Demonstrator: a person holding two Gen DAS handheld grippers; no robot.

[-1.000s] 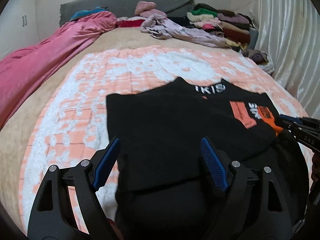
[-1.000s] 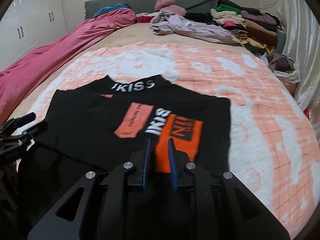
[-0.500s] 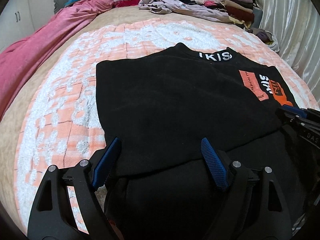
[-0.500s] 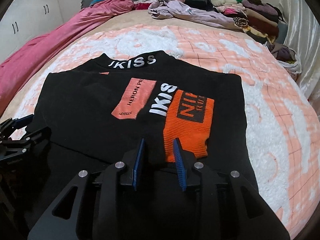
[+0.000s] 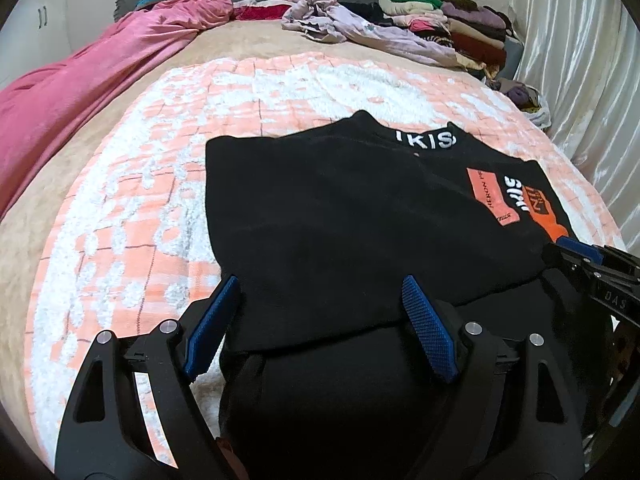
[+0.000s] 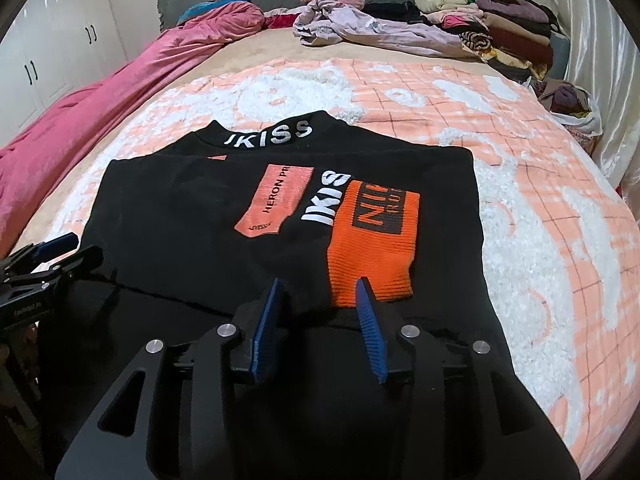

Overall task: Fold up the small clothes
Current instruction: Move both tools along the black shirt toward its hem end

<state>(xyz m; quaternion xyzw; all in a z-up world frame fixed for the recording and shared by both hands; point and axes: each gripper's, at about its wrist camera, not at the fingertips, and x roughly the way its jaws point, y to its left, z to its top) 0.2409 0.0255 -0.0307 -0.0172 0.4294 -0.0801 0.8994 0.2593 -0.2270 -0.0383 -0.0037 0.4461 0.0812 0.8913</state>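
The black knit top (image 6: 208,216), lying partly folded at centre frame on the peach bedspread (image 6: 540,240), looks soft, light and limp, best pinched at its near folded edge, where the left gripper (image 5: 320,320) gapes empty and the right gripper (image 6: 320,304), jaws just parting, grips nothing.

Bed (image 6: 248,52) under orange-white blanket (image 6: 540,240), black garment (image 6: 192,216) atop.
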